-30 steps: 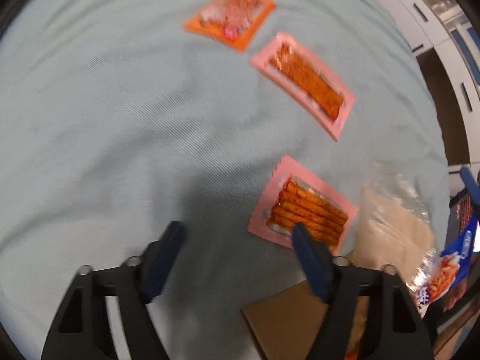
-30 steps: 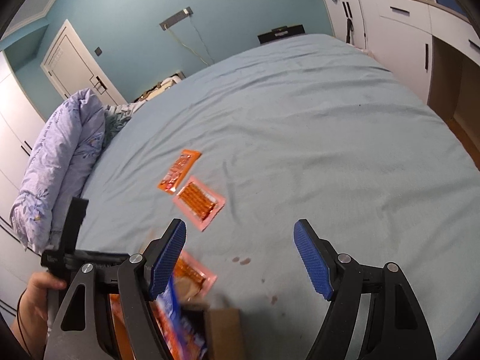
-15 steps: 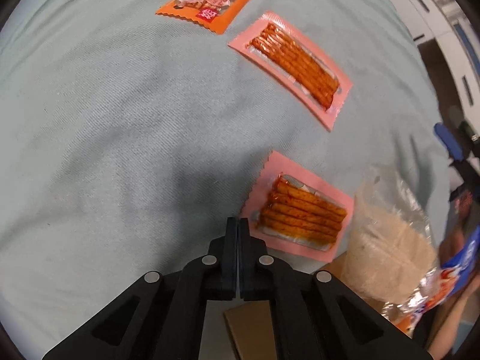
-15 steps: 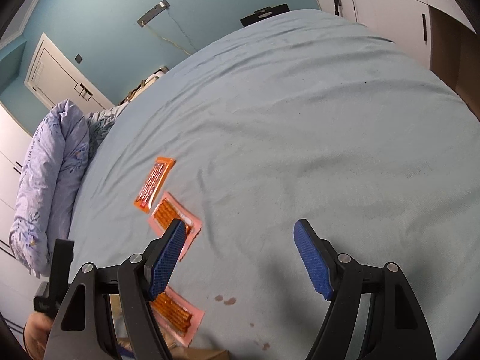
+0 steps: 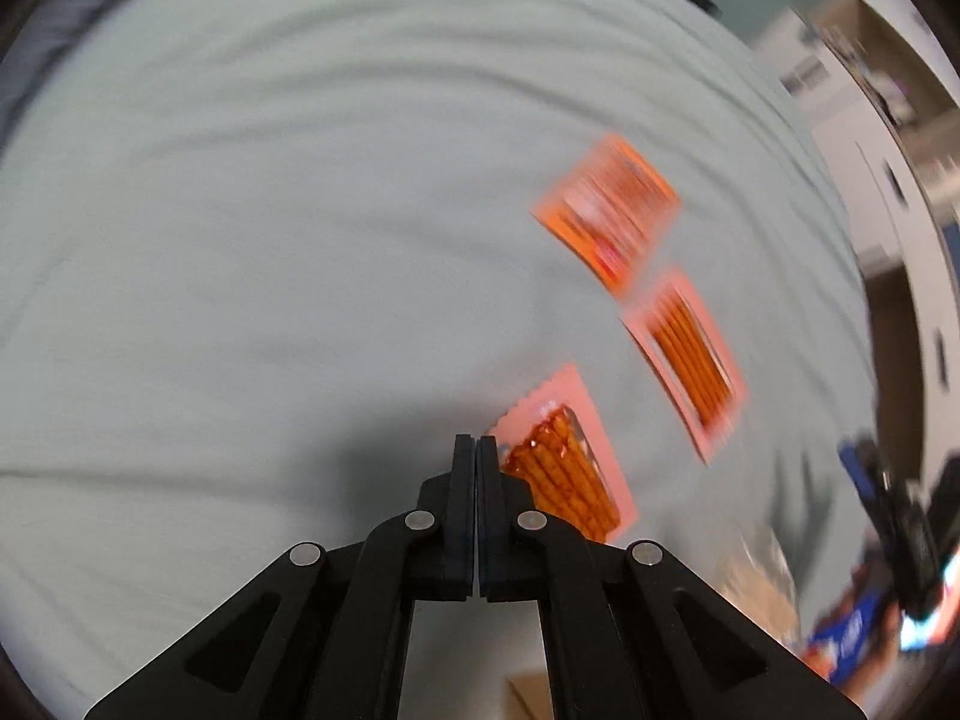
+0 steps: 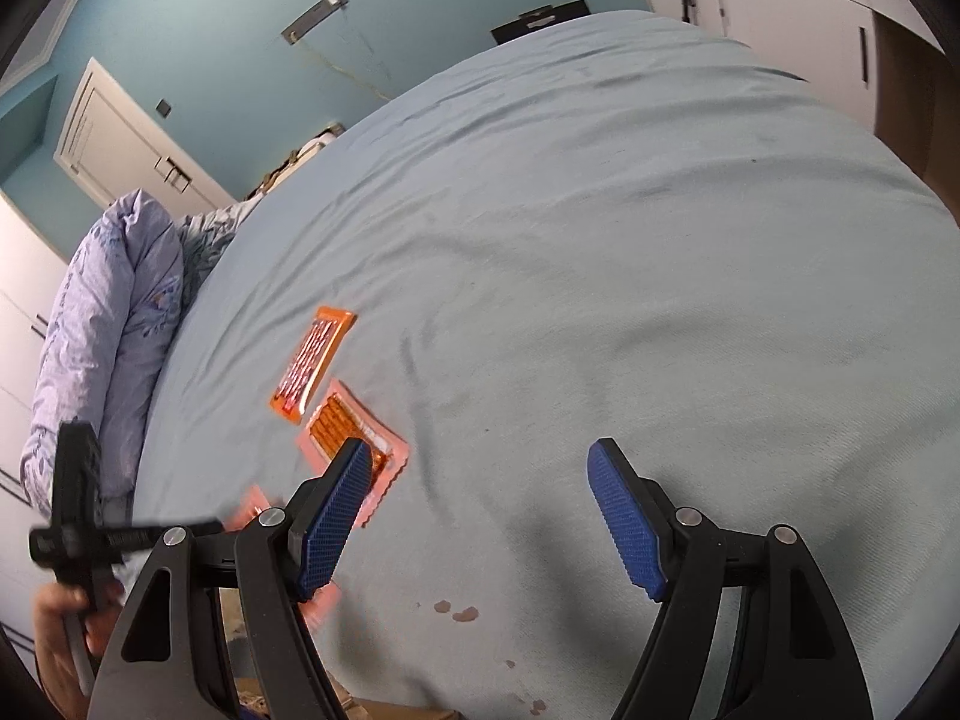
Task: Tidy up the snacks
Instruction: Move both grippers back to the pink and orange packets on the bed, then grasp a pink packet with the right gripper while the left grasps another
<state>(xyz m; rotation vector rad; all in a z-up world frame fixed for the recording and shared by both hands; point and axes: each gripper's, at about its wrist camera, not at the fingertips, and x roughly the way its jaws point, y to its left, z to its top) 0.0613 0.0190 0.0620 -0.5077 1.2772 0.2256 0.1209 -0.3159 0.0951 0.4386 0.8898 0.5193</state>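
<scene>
Three snack packets lie in a row on the pale blue bedsheet [image 5: 240, 276]. An orange packet [image 5: 609, 210] is farthest; it also shows in the right wrist view [image 6: 312, 363]. A pink packet of orange sticks [image 5: 690, 360] lies in the middle, seen too in the right wrist view [image 6: 354, 438]. A second pink packet [image 5: 564, 468] lies nearest. My left gripper [image 5: 478, 444] is shut and empty, its tip just left of that nearest packet. My right gripper [image 6: 480, 516] is open and empty above the sheet.
A clear bag of pale snacks [image 5: 759, 588] and a blue snack bag [image 5: 846, 642] sit at the bed's near right, by a brown cardboard box [image 5: 528, 696]. A rolled lilac duvet [image 6: 102, 330] lies along the bed's left side. White cabinets [image 6: 798, 6] stand beyond the right edge.
My left gripper went from open to shut with nothing in it, then swung so the packets now sit to its right. My right gripper stayed open and drifted a little.
</scene>
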